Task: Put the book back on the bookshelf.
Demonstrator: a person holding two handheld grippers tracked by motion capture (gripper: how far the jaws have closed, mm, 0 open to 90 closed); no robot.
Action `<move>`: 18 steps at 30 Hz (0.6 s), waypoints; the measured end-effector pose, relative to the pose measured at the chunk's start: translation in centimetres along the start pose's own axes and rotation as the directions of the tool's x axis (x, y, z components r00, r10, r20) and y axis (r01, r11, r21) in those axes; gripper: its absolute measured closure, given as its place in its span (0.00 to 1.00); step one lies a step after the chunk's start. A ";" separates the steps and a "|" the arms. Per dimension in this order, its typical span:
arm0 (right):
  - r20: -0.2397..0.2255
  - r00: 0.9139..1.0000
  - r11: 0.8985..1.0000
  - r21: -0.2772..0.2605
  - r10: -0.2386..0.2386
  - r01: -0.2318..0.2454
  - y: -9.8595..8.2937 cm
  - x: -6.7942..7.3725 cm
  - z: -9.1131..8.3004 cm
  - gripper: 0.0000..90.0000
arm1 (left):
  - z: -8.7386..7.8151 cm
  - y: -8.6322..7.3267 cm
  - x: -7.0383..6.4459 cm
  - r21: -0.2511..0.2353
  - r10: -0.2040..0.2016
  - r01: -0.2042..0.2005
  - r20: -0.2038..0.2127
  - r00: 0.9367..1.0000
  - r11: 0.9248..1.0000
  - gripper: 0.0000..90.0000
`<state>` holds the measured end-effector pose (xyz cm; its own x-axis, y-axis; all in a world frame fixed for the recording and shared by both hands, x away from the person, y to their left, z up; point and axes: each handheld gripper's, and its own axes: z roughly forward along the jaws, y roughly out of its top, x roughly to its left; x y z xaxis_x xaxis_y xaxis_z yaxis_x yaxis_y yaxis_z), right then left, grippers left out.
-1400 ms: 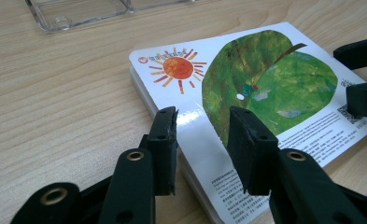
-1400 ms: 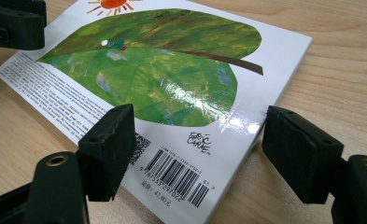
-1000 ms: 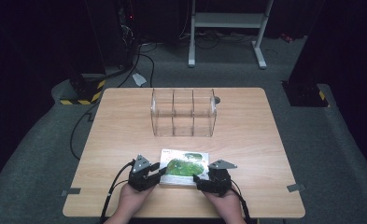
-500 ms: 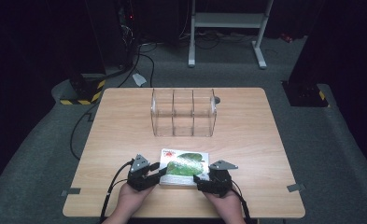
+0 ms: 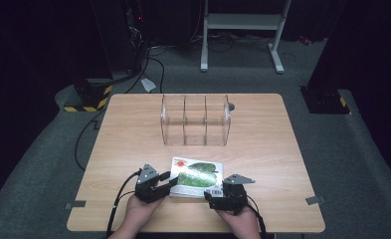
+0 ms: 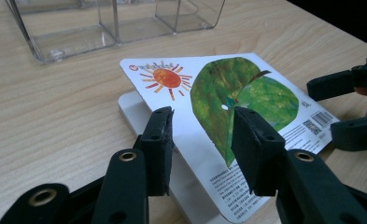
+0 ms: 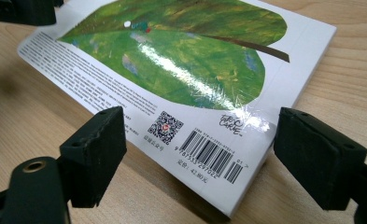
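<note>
Dark floor and equipment stands surrounded a pale wooden table. Near its front edge lay a book, back cover up, showing a green leaf and a barcode. A clear divided bin stood empty, well apart toward the far side.

Both hands came in from the near edge. The left gripper was at the book's left edge; in the left gripper view its jaws were parted, one under the lifted cover, one over it, not yet clenched. The right gripper sat just short of the barcode corner, jaws spread wide and grasping nothing. The book's long axis ran left to right between them, with the left gripper nearer.

Compared with half a second earlier, book and grippers looked essentially unmoved.
</note>
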<state>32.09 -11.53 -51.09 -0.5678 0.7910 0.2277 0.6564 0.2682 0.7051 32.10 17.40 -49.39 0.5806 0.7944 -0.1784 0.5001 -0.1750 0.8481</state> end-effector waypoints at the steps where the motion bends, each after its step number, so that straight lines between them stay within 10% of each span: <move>1: 0.002 1.000 1.000 -0.001 -0.015 0.015 0.0 0.0 0.1 0.16 | -0.1 0.1 -0.1 -0.007 0.013 -0.013 -0.002 1.000 1.000 0.65; 18: 0.072 0.988 0.989 0.056 -0.138 0.134 0.0 1.9 0.7 0.12 | -1.1 0.9 -0.7 -0.060 0.066 -0.068 -0.024 0.998 0.996 0.66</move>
<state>31.34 -9.67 -51.12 -0.6154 0.7842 0.0795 0.6015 0.4021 0.6903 31.43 17.36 -47.90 0.5970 0.7947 -0.1098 0.4205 -0.1935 0.8864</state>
